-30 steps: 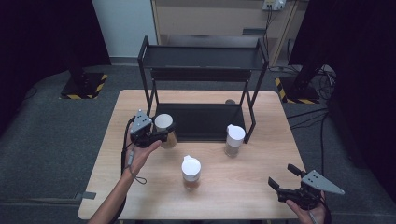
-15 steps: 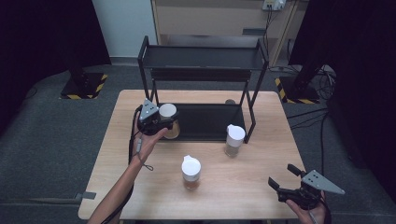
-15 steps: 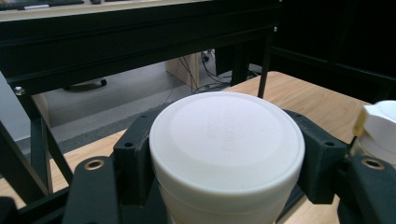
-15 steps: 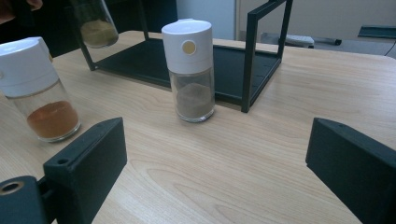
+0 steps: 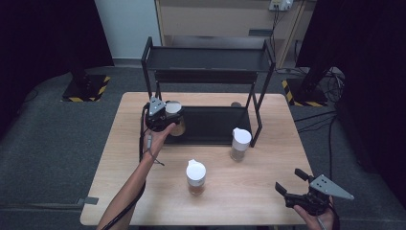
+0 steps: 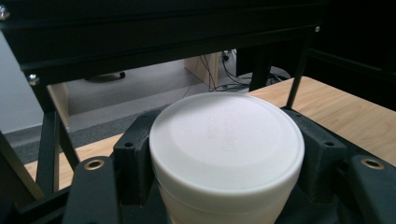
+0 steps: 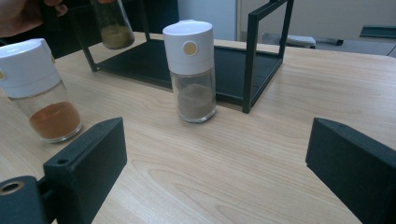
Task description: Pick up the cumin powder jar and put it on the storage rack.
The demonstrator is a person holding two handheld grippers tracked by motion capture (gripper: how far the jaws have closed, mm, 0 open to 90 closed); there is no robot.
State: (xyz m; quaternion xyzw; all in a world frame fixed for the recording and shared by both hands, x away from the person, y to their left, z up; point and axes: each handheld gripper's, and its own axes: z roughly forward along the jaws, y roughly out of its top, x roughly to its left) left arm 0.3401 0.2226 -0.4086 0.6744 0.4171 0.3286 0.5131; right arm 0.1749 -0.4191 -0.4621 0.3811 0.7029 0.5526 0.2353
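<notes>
Since the earlier frames, the left gripper (image 5: 165, 116) has been carried from centre-left toward the rack (image 5: 208, 67), its fingers (image 6: 133, 161) clamped on a white-lidded spice jar (image 6: 226, 151) now held at the lower shelf's (image 5: 215, 125) left edge. For a clean placement, the jar is best kept upright and passed beneath the upper shelf, clear of the left post. Two more jars stand on the table (image 5: 239, 191): one at centre (image 5: 196, 176), one beside the rack's right post (image 5: 240, 143). The right gripper (image 5: 299, 189) is held at lower right, fingers apart.
</notes>
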